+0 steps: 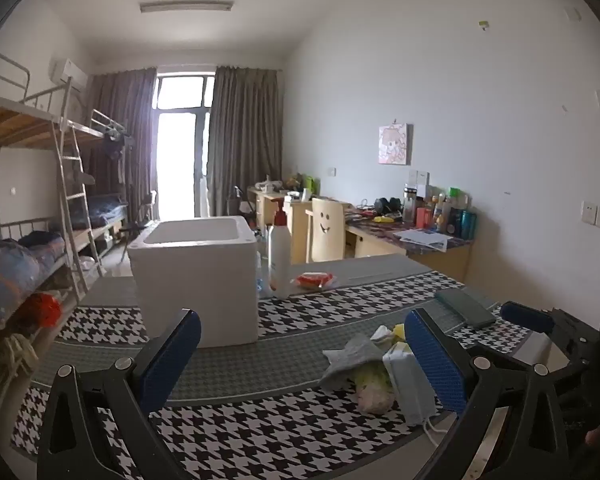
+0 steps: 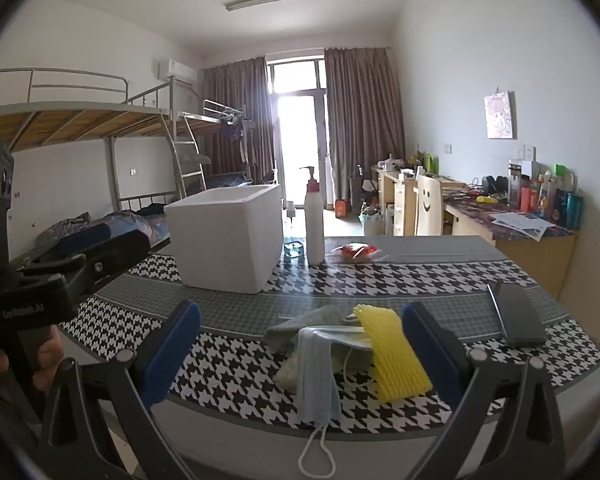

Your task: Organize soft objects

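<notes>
One white box | one yellow net | one pump bottle

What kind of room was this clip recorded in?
Most likely a shared dormitory room. A grey metal bunk bed with a ladder lines one wall, pale wooden desks cluttered with bottles and papers line the other, and a table under a black-and-white houndstooth cloth stands in front.

1. A white pump bottle stands upright just right of the foam box, a small glass bottle beside it.
2. A red-and-clear packet lies further right.
3. A dark phone lies flat on the houndstooth tablecloth.
4. A chair with a smiley face faces a cluttered desk.
5. Bunk beds line the left wall.
</notes>
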Motion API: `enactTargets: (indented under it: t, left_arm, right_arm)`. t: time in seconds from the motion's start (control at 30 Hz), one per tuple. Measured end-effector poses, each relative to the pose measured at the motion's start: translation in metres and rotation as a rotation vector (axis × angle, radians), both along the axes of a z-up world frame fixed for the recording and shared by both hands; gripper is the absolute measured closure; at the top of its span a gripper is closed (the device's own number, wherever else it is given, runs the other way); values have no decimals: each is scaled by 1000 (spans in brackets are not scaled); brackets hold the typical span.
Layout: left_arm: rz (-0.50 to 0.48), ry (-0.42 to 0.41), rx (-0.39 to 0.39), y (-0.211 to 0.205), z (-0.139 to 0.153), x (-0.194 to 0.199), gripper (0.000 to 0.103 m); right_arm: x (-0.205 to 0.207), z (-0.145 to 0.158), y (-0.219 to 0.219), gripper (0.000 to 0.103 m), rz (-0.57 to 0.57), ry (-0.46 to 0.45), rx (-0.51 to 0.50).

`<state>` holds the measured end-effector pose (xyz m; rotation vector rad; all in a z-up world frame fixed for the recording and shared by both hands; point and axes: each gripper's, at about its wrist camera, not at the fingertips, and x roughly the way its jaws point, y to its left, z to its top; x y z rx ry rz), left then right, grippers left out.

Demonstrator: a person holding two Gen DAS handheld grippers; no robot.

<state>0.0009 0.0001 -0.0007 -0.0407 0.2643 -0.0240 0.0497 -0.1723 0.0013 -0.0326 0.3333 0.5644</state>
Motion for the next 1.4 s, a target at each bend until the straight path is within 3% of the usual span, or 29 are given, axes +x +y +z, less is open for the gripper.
enactTargets:
  t: [0.23, 0.43, 1.4]
  left_arm:
    - [26, 18, -23, 8, -2, 8, 1]
    - [50, 10, 1, 2, -1, 4, 1]
    - [20, 31, -10, 3, -4, 5, 1]
  right_arm:
    - [0, 0, 0, 1, 6, 7, 2]
    - [-3, 5, -2, 1, -3, -5, 14]
    - [-4, 3, -3, 1, -21, -12, 15]
